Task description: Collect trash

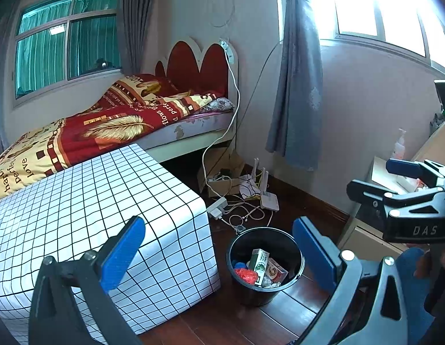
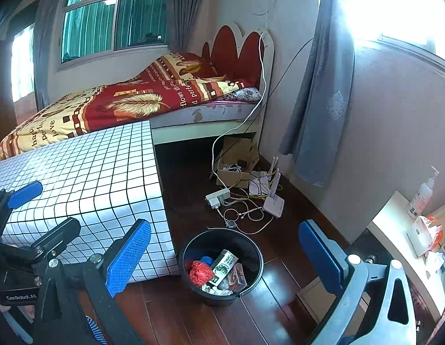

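The left gripper [image 1: 219, 254] and the right gripper [image 2: 225, 254] hung side by side, tilted downward, each with its blue-padded fingers [image 2: 127, 256] spread wide, holding nothing.

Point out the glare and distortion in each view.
Left wrist view: the window at upper right is blown out white; the bed bows from fisheye. Right wrist view: the same window flares, and the floor by the bucket shows a sheen.

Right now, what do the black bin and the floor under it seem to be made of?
The black bin looks like smooth moulded plastic: its thin rolled rim carries a dull sheen. The floor looks like dark reddish wood planks with a glossy finish, since plank seams show and window light reflects on it; it could also be laminate.
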Action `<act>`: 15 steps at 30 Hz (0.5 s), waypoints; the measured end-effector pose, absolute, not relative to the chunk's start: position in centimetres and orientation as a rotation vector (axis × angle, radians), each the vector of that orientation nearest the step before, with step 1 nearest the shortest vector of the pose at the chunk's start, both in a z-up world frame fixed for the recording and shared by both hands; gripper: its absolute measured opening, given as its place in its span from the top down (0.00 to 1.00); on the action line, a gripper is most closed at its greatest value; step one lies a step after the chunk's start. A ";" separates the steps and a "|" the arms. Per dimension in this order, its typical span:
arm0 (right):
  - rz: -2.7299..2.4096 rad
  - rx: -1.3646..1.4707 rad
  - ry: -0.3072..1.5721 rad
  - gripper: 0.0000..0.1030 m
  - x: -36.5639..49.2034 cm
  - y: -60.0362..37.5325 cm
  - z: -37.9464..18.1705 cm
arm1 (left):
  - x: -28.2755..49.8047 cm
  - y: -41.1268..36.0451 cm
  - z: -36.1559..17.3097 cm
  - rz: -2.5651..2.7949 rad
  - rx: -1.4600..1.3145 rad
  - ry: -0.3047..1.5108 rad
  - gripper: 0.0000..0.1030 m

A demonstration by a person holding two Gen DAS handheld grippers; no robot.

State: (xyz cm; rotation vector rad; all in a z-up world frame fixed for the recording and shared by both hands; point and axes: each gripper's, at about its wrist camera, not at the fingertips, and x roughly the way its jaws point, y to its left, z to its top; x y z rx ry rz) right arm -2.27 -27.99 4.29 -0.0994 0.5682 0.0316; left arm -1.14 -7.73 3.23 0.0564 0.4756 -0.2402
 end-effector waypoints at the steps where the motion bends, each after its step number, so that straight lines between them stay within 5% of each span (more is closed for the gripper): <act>1: 0.030 -0.100 0.569 0.00 -2.3 -28.0 4.3 | -1.1 -7.7 3.2 -0.242 0.057 0.476 0.00; 15: 0.027 -0.097 0.572 0.00 -2.3 -28.0 3.9 | -0.5 -7.6 3.2 -0.275 0.060 0.480 0.00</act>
